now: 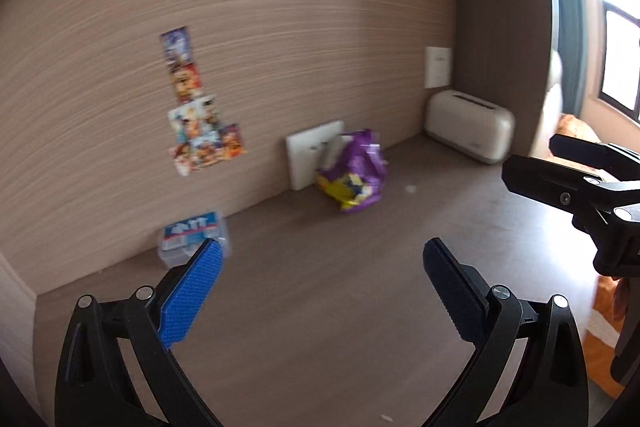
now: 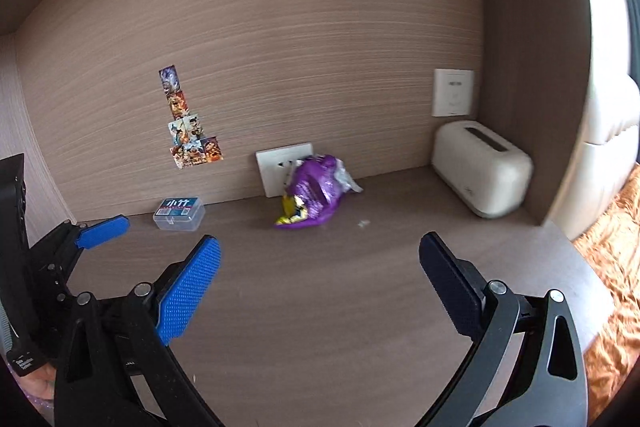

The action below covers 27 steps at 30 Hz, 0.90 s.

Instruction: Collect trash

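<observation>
Both tools hang above the brown wood-grain desk (image 2: 320, 307) with nothing between their fingers: the right tool (image 2: 320, 291) has its blue-padded fingers spread wide apart, and the left tool (image 1: 322, 291) is likewise spread and empty. This reads as the approach step, before any pickup.

The likeliest piece of trash is the crumpled purple and yellow foil snack bag (image 2: 314, 193), lying on the desk at about twelve o'clock from the right tool, well apart from it and close against the white wall socket plate (image 2: 285, 167). A tiny pale scrap (image 2: 363, 223) lies on the desk at about four o'clock from the bag. The next move, as I judge it, calls for reaching forward and down so the open fingers straddle a raised fold of the bag, then pinching; thin foil should crush easily and may slip if only its edge is caught.

At about ten o'clock from the right tool sits a small clear plastic lidded box with a blue label (image 2: 179, 214); its lid is on, and the contents cannot be made out, possibly because the left view is motion-blurred. A cream-coloured toaster (image 2: 482, 173) stands at about two o'clock in the corner, slot seemingly empty. No bin shows in either view.
</observation>
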Motion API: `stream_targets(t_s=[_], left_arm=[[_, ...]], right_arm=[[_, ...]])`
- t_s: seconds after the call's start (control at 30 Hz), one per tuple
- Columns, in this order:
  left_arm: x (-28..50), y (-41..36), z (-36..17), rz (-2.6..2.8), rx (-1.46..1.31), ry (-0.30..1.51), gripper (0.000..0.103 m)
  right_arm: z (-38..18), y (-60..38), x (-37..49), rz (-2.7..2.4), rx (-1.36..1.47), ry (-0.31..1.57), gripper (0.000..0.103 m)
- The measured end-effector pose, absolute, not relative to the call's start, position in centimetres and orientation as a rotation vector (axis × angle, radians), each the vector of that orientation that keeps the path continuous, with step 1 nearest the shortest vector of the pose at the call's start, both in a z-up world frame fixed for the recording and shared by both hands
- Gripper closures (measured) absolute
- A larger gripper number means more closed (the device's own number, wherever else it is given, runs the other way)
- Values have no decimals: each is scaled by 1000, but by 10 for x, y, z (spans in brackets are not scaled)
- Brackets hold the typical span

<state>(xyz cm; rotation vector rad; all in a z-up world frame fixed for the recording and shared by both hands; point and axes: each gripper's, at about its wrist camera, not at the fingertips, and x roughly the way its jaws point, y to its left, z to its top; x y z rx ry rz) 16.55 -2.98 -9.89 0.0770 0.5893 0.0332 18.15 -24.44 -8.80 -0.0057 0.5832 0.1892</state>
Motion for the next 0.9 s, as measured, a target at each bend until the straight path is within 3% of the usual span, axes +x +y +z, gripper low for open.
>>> stream_targets(t_s=[0.83,0.9], left_arm=[[305,110,-186,287,-31,881,5],[308,117,-188,253,-89,897,8]], right_arm=[[-203,-185,391,88,-70,853,4],[-205,-185,392,97,-64,862,25]])
